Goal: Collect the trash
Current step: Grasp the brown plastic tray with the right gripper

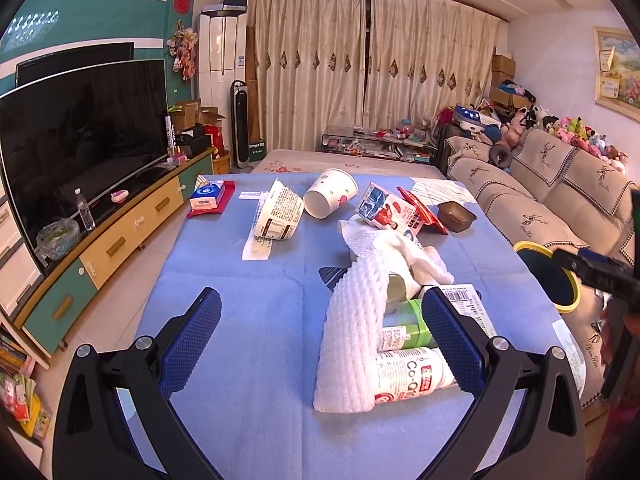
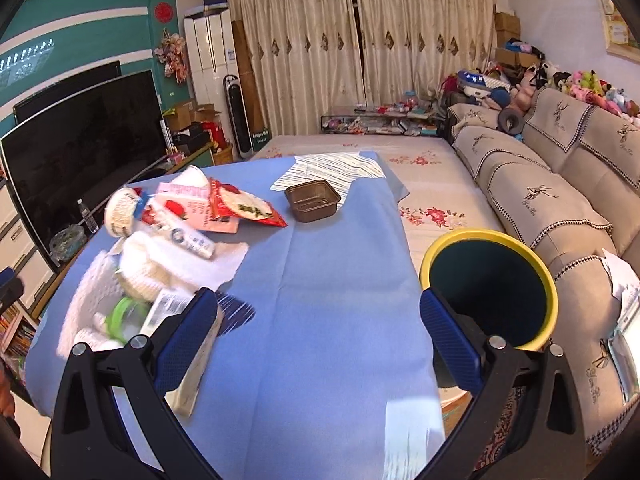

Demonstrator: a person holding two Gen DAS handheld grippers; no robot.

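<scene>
Frankly, with our left gripper (image 1: 320,332) and right gripper (image 2: 318,332) both spread wide and holding nothing, we risk snagging the foam net (image 1: 352,332). That would drag the bottles (image 1: 412,372) off the blue cloth (image 1: 260,280), short of the yellow-rimmed bin (image 2: 492,284).

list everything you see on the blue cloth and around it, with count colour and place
white foam net sleeve: 1, white, near pile
white Co-Q bottle: 1, white, under the sleeve
green-lidded jar: 1, green, behind the bottle
white paper cup: 1, on its side, far centre
printed white tub: 1, on its side, left of the cup
brown plastic tray: 1, far right
red snack wrapper: 1, left of the tray
yellow-rimmed bin: 1, dark inside, right of the cloth
left gripper: open
right gripper: open
</scene>
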